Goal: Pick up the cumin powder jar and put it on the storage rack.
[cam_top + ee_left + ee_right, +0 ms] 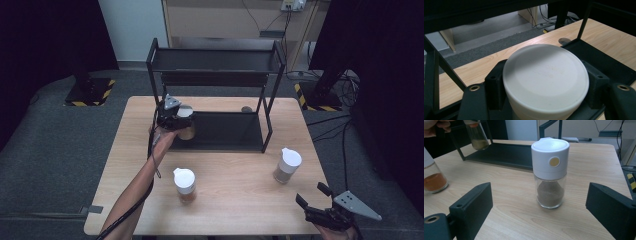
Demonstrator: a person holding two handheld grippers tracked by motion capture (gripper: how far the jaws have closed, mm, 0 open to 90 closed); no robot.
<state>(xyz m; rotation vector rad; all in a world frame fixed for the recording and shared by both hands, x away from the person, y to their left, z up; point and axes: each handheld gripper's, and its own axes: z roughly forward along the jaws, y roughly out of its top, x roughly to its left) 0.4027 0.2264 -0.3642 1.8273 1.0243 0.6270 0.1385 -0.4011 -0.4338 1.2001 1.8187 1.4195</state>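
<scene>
- Spice jar with the white cap [545, 80] sits clamped between the two black jaws of the left gripper [172, 116]; in the left gripper view the pads press on both sides of its cap.
- From the high view, that jar [186, 122] is at the left front corner of the black rack's lower shelf [225, 131]; whether its base touches the shelf cannot be told.
- In the right gripper view the same jar [477, 135] shows at the top left, its glass body holding a yellowish-brown powder, above the rack's left end.
- The black rack [217, 60] stands at the far middle of the wooden table [240, 200], with an upper shelf over the lower one.
- A second jar with orange-brown contents [185, 185] stands upright on the table, nearer the person than the rack and well apart from it.
- A third jar with grey-brown powder [550, 172] stands upright on the table's right side, apart from the rack.
- The right gripper [320, 202] rests at the near right corner of the table, jaws spread wide with nothing held; the third jar stands ahead of them, untouched.
</scene>
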